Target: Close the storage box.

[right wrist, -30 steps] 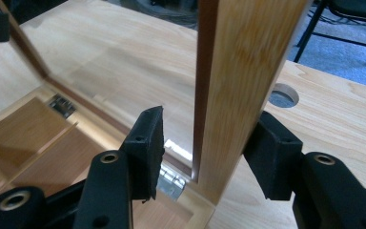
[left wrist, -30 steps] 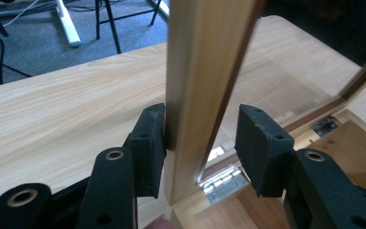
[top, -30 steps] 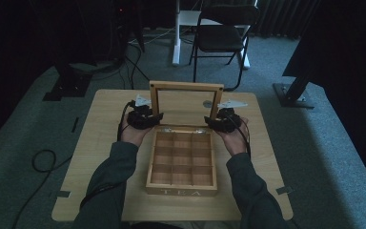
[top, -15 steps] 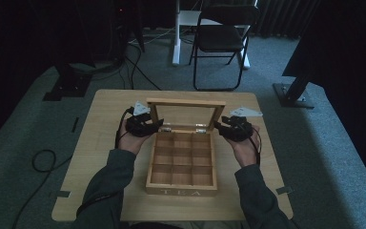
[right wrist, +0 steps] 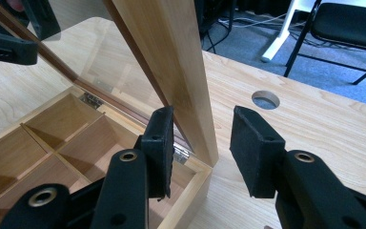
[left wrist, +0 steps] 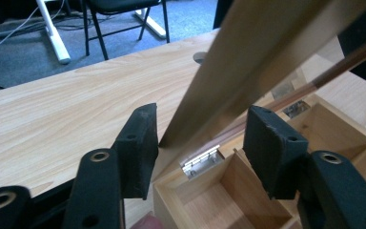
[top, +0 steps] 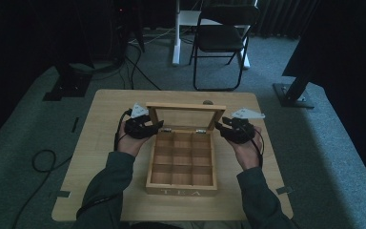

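Though not yet closing fully, now tipping the glass-paned lid [top: 186, 108] fwd over the tea box [top: 181, 183], w/ hinges [left wrist: 200, 160] at the back edge. Reads as closing in progress, roughly midway, judging by the lean in both claw views.

Box location: centre of tabletop [top: 105, 109], "TEA" face toward the person, compartments bare, nothing inside as far as visible.

Left claw [top: 156, 126]: jaws apart, straddling the lid's left side rail near its hinge end; one pad seems to touch the rail's foot, other pad well off it. No clamp.

Right claw [top: 221, 127]: jaws apart too, bracketing the right side rail just above the box corner; rail between pads, a gap on the outer side. Guiding, not gripping.

Vs 1.0 s ago: lid then stood tall and near upright, w/ top edge farther up the high view; now looks foreshortened, top edge closer to the box. Vs 0.5 s ago: only slightly lower. Hands about the same spots, flanking the back corners. Box itself unmoved.

Meaning: lid free to drop if let go, so prob. worth easing down evenly on both sides.
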{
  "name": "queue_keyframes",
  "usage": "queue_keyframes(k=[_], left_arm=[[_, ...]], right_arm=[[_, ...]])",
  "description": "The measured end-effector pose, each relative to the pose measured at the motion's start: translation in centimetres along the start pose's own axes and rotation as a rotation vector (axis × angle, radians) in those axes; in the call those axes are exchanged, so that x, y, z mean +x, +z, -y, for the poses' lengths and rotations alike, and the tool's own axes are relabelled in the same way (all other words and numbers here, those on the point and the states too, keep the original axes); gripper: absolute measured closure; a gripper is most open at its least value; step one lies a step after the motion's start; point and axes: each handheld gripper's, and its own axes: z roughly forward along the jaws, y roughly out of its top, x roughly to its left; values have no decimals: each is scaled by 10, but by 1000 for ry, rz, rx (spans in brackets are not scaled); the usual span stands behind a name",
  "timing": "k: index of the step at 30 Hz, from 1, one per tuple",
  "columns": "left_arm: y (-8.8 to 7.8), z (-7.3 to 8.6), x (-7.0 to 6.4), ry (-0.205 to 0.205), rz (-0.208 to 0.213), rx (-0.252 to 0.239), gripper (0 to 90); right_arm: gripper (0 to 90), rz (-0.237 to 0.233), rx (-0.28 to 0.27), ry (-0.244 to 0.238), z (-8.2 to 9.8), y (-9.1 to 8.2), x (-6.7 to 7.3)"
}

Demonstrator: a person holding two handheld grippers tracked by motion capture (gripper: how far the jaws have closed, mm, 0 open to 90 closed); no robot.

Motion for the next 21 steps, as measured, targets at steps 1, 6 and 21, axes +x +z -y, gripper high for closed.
queue_keyframes(k=[1, 6, 21], left_arm=[[-5, 2, 0, 13, 7, 1, 460], [-19, 3, -1, 18, -2, -18, 470], [-47, -4, -4, 13, 19, -53, 704]], right_arm=[[601, 2, -3, 0, 0, -1, 1], [604, 9, -22, 6, 0, -5, 2], [618, 7, -30, -1, 3, -10, 8]])
